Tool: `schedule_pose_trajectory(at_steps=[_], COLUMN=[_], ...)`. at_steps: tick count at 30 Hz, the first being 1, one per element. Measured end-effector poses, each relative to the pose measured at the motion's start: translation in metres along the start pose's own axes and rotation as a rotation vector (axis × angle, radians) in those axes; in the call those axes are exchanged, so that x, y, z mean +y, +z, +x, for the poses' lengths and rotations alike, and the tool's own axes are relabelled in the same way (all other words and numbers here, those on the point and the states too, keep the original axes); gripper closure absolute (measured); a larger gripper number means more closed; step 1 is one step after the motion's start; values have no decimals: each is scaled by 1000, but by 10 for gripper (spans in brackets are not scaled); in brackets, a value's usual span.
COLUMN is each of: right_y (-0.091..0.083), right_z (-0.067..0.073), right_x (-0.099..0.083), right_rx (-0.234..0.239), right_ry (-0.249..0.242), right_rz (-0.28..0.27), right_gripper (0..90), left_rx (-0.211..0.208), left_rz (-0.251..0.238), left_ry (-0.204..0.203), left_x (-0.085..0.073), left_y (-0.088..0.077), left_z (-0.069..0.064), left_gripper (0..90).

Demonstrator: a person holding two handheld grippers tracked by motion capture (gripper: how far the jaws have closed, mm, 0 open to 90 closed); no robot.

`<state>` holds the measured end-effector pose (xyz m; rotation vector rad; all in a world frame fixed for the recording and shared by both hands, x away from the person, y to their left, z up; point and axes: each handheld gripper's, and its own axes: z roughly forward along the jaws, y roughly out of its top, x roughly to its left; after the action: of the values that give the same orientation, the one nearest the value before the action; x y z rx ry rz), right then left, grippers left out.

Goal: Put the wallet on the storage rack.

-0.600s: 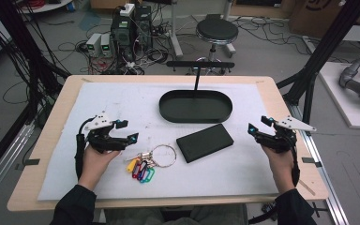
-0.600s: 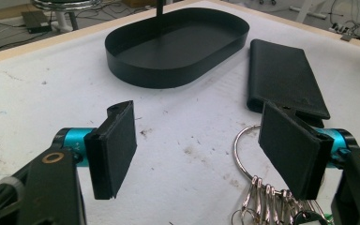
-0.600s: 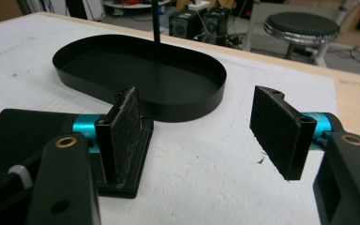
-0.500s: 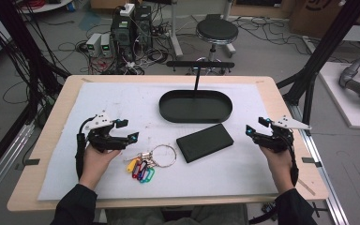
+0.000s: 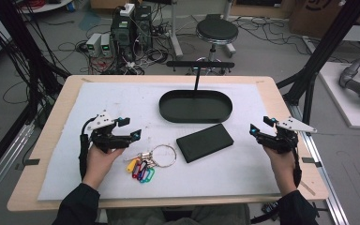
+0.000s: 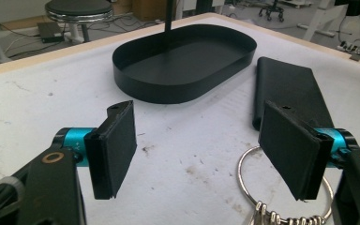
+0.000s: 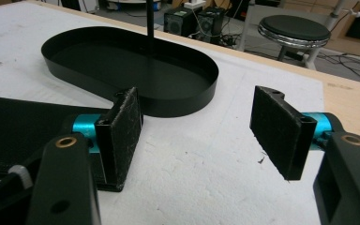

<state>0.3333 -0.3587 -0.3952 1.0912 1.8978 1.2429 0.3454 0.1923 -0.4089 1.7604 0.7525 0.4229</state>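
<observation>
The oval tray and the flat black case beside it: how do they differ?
The oval tray is rounded with a raised wall and an open hollow; the flat black case is a closed, solid rectangle with no wall. The tray sits farther from the person and has a thin post rising at its back; the case lies nearer, angled, by the key ring. Both are black and rest on the white mat.

Tray (image 5: 195,107) behind case (image 5: 205,142), keyring (image 5: 161,155) left — seemingly apart

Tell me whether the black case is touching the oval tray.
Apart. The high view shows a strip of white mat between the black case and the oval tray; the left gripper view shows the same gap at the case's far end.
</observation>
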Motion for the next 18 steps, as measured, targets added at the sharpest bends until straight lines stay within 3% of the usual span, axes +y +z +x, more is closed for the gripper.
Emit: schedule_pose_trajectory(at_steps=[10,18], right_y=[2,3], right_z=[0,0], right_x=[1,1], right_rx=[-5,-12], right_ry=[0,-2], right_rz=[1,-3], right_gripper=[346,347], left_rx=[-19,-50], left_rz=[35,65], left_ry=[-18,-18], left_x=[-5,0], left_y=[8,27], left_z=[-6,-16], left_gripper=[290,343])
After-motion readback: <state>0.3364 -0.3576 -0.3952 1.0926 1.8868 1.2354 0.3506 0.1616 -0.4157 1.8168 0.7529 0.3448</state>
